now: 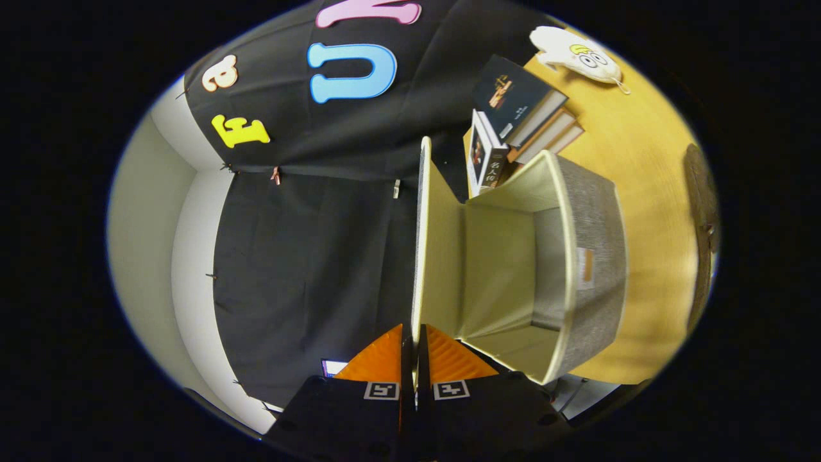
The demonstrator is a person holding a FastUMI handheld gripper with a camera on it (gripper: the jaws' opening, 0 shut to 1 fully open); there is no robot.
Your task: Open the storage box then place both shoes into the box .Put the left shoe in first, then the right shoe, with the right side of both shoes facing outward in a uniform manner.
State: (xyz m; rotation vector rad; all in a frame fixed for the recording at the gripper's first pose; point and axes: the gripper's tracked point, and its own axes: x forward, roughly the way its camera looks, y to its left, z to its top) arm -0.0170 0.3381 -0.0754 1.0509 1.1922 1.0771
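Gripper view: claw (414,346) clenched on the open storage box's lid (421,244), wooden table (648,212) beneath, black cloth wall (321,256) behind.

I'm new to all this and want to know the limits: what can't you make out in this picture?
- Storage box: its far inner corner is hidden by its own wall.
- Lid: seen edge-on, pinched between the gripper fingers, so its outer face is hidden.
- Books: lower ones are hidden behind the box.
- Dark object past the box: too warped to identify.
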